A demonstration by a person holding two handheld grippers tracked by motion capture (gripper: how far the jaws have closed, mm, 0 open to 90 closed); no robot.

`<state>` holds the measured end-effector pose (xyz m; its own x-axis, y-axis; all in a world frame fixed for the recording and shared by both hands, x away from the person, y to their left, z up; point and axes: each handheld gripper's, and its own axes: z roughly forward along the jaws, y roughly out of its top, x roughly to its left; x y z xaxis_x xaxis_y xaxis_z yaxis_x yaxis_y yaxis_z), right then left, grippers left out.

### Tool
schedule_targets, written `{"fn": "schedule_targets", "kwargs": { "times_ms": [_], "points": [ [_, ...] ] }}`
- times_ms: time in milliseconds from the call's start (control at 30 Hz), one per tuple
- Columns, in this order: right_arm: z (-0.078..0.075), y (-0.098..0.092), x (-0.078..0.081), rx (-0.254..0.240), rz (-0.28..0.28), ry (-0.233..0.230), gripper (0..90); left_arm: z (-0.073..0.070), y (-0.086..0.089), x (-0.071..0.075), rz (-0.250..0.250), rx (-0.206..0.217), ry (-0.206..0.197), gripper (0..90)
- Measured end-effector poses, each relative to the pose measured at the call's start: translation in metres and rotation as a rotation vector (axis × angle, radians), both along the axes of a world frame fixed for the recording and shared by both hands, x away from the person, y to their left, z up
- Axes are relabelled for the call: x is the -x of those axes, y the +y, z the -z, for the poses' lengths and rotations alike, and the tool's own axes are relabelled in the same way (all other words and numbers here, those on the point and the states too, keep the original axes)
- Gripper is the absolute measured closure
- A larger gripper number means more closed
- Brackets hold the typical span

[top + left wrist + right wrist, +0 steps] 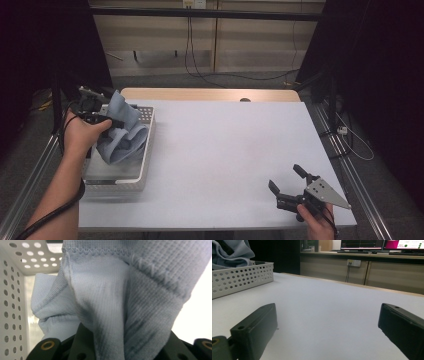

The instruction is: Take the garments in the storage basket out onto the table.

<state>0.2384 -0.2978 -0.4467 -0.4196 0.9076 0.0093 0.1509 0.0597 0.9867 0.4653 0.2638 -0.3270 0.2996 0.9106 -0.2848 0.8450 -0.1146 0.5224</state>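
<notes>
A light blue knitted cloth [124, 134] hangs in a bunch over the white perforated basket [120, 183] at the table's left edge. My left gripper [106, 109] is shut on its upper part, lifted above the basket. In the left gripper view the cloth [112, 297] drapes down between the black jaws and hides their tips, with the basket wall [12, 302] behind. My right gripper [284, 176] rests open at the table's near right, nothing between its jaws. The right gripper view shows the same gripper [327, 325] over bare tabletop, with the basket [242, 277] and cloth [229, 252] far left.
The pale tabletop [225, 145] spreads wide between the basket and the right gripper. A wooden strip [210, 94] runs along its far edge. Metal rails [345, 165] flank both sides. Cabinets and cables [192, 60] stand beyond the table.
</notes>
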Motion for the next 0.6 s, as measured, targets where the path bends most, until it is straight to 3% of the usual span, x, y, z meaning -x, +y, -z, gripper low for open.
{"fn": "schedule_targets", "kwargs": {
  "times_ms": [300, 600],
  "points": [
    [0.000, 0.000, 0.000, -0.003, 0.000, -0.003, 1.6, -0.037, -0.009, -0.005, 0.027, 0.003, -0.014, 71.3],
    [0.000, 0.000, 0.001, -0.001, -0.002, -0.004, 1.6, -0.060, -0.018, -0.003, 0.065, 0.033, -0.042, 71.0]
  ]
}}
